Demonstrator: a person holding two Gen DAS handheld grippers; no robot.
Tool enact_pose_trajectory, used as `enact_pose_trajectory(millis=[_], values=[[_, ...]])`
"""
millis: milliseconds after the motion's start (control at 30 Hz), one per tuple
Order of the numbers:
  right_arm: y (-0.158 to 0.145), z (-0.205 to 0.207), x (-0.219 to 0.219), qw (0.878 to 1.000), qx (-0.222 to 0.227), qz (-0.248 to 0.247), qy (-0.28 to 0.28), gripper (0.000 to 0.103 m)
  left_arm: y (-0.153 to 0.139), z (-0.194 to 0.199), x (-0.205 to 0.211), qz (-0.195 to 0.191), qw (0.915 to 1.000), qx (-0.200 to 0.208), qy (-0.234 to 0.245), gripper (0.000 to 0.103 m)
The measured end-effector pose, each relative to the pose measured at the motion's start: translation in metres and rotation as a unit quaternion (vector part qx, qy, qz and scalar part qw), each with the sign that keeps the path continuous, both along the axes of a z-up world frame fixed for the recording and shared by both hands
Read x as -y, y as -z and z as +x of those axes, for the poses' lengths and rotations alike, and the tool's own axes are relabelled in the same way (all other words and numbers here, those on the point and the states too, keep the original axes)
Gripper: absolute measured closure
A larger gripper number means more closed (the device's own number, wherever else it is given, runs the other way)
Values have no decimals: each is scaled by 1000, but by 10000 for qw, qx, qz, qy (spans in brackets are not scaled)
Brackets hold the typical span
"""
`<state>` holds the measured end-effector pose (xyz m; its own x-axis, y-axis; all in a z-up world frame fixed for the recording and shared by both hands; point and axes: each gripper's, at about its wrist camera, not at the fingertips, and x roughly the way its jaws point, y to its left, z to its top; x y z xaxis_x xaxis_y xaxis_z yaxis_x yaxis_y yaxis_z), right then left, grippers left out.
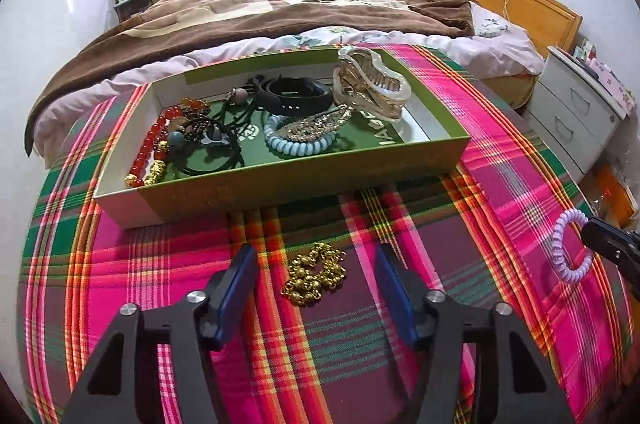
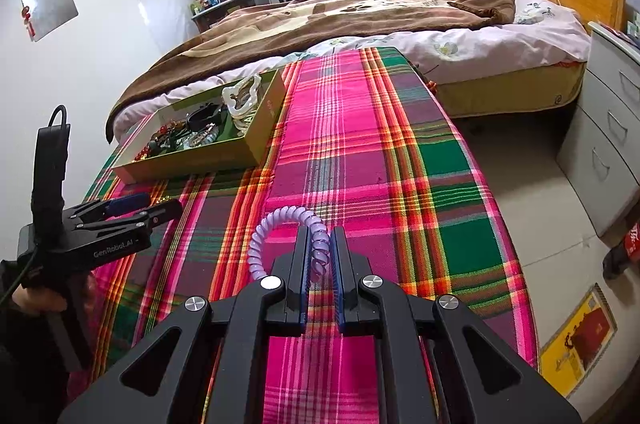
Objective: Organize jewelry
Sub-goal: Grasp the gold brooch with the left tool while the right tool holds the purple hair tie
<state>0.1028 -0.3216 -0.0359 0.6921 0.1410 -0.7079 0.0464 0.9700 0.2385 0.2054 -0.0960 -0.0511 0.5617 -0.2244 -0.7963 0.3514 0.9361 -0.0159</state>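
We are in a bedroom, working over a table draped in a pink, green and red plaid cloth (image 1: 500,160), with a bed (image 2: 360,12) under a brown blanket just behind it. On the cloth lies a gold bead chain (image 1: 316,274), between the wide-spread fingers of our left gripper (image 1: 316,276), which holds nothing. Our right gripper (image 2: 322,252) has its fingers closed on a lilac spiral hair tie (image 2: 288,220), lifted near the table's right side. Beyond the chain sits a green cardboard box (image 1: 304,180). Inside we see a red bead bracelet (image 1: 150,148), black hair elastics (image 1: 212,152), a pale blue spiral tie (image 1: 296,144), a black strap (image 1: 296,96) and a large cream claw clip (image 1: 372,84). White lettering on the box floor is partly covered and we cannot read it. The left gripper's body reads "GenRobot.AI".
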Motion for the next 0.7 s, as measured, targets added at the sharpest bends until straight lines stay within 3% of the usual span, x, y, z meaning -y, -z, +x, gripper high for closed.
enact_pose_trajectory(millis=[133,300,433,700], values=[[1,1,0,10000,-10,9,-14,93,-1,2,0,19,10000,32,-38,55],[2,1,-1,10000,-18,9,-19,93,-3,1,-2,35,10000,64,-57,77],[2,1,-1,10000,-17,12,-19,93,-3,1,-3,26,10000,62,-53,80],[1,0,-2,10000,-9,-6,-15,93,-4,-2,-5,-32,10000,43,-23,97]])
